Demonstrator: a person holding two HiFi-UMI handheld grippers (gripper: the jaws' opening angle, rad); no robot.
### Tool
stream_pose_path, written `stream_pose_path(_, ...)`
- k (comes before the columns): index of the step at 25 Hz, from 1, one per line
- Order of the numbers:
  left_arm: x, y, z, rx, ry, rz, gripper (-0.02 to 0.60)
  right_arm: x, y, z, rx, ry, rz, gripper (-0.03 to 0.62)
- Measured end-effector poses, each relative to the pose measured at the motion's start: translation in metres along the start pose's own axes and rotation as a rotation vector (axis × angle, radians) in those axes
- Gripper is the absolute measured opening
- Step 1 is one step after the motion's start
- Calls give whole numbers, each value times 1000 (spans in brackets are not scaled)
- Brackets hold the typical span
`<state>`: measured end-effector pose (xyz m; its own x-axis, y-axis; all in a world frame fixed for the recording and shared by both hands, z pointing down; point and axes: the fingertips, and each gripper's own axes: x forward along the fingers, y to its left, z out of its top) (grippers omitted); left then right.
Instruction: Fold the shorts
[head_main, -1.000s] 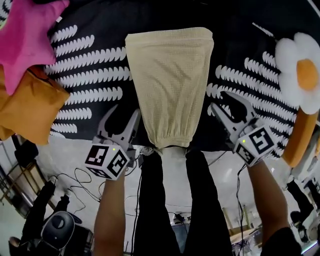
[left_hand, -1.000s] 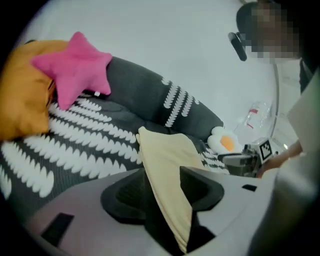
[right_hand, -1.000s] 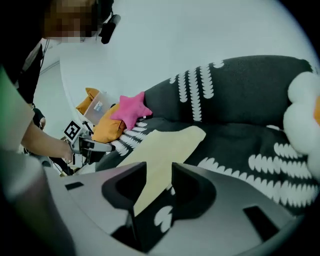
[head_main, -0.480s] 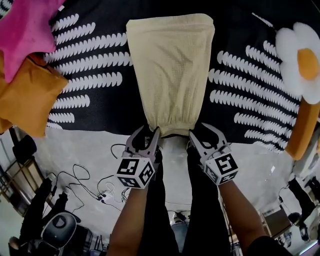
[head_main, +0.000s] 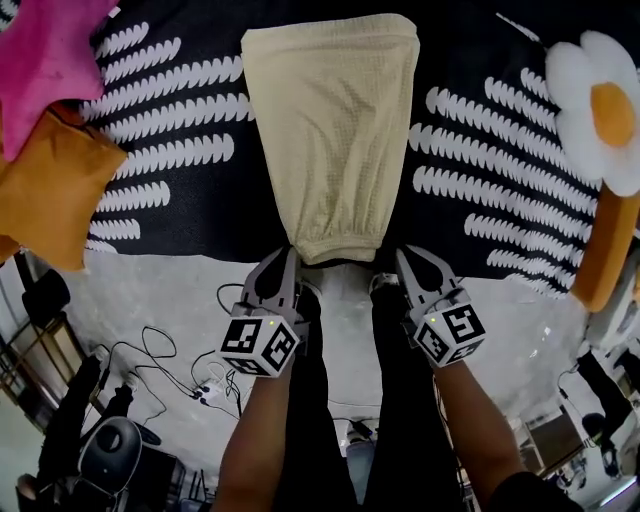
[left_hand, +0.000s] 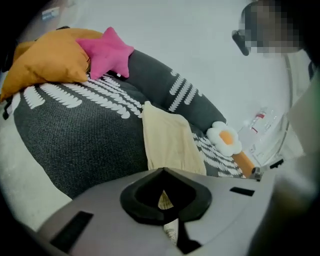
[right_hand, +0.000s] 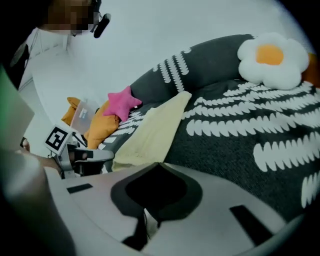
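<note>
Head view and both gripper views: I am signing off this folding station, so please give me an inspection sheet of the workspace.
surface: large black cushion with white leaf print.
job's things: cream shorts lie flat, waistband at the near edge.
clutter: pink star cushion, orange cushion, flower cushion, orange bolster at the sides.
grippers: left gripper just closed, fingers pinching a waistband corner; right gripper shut at the other corner, grip on cloth unclear.
cables: loose cables on the floor.
surroundings: pale floor; person's legs.
</note>
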<state>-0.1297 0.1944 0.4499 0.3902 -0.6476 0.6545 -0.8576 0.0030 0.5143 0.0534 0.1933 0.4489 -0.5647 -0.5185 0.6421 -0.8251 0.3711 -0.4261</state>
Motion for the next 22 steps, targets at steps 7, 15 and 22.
stream_pose_path(7,-2,-2,-4,159,-28,88,113,21,38,-2,-480,36,108,124)
stream_pose_path(15,-4,-33,-29,693,8,-49,190,36,51,-10,-927,121,-17,66)
stream_pose_path(22,-1,-29,-22,794,7,92,17,8,62,6,-966,63,-62,9)
